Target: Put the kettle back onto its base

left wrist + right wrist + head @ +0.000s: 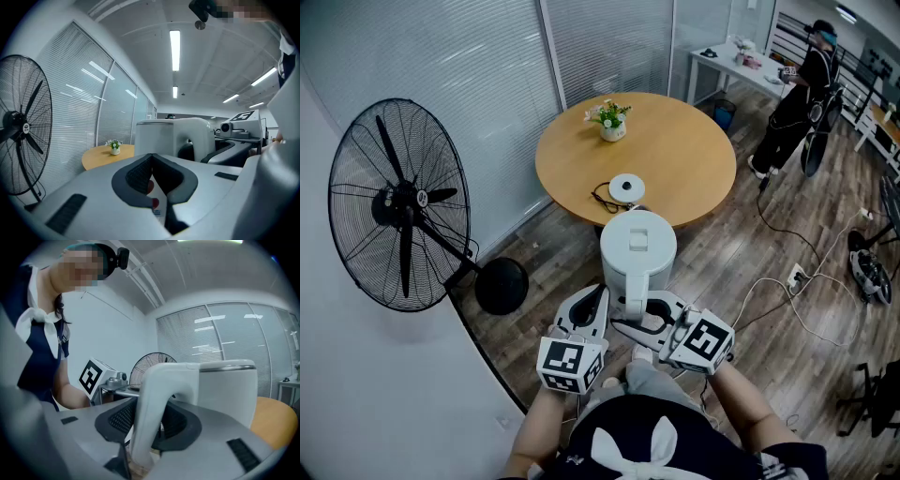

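Note:
A white electric kettle [637, 251] hangs in the air above the wooden floor, short of the round wooden table [694, 159]. My right gripper [652, 319] is shut on its curved handle [152, 413], with a pad on each side; the kettle body [229, 390] stands upright beyond the jaws. The round white base [626, 187] lies with its black cord near the table's front edge, bare. My left gripper [586, 309] is held just left of the kettle, shut with nothing between its pads [140, 171]. The kettle [161, 136] shows ahead and to the right in the left gripper view.
A small pot of flowers [611, 120] stands at the table's far left. A large standing fan [403, 206] with a round foot [501, 285] is at the left by the glass wall. Cables and a power strip [795, 277] lie on the floor at the right. A person [797, 103] stands far back right.

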The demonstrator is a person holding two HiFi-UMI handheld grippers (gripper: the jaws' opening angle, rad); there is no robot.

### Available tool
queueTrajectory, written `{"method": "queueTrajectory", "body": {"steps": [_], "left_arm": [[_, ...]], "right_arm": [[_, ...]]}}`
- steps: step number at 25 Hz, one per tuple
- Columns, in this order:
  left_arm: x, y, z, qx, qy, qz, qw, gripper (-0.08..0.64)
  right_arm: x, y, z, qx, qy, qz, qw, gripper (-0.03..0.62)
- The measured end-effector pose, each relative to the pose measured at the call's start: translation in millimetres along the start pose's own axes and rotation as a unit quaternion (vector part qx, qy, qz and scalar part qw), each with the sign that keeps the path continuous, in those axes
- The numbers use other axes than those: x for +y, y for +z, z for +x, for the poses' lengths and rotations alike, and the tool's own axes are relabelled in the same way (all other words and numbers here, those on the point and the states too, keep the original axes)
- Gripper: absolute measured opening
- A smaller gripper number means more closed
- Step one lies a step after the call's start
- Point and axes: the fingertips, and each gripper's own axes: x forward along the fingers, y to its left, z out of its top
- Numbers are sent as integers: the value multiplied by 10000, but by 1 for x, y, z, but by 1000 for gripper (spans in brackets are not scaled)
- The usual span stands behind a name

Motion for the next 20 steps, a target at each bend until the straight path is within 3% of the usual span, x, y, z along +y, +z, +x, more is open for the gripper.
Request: {"method": "queueTrajectory", "body": {"steps": [10,20], "left_arm": [[13,-2,30,108,97,-32,9999,21],[32,7,80,141,321,-31,9994,21]], "right_arm": [[-31,-2,4,-35,203,209,9996,160],[-105,3,2,-19,218,162,9996,161]]}}
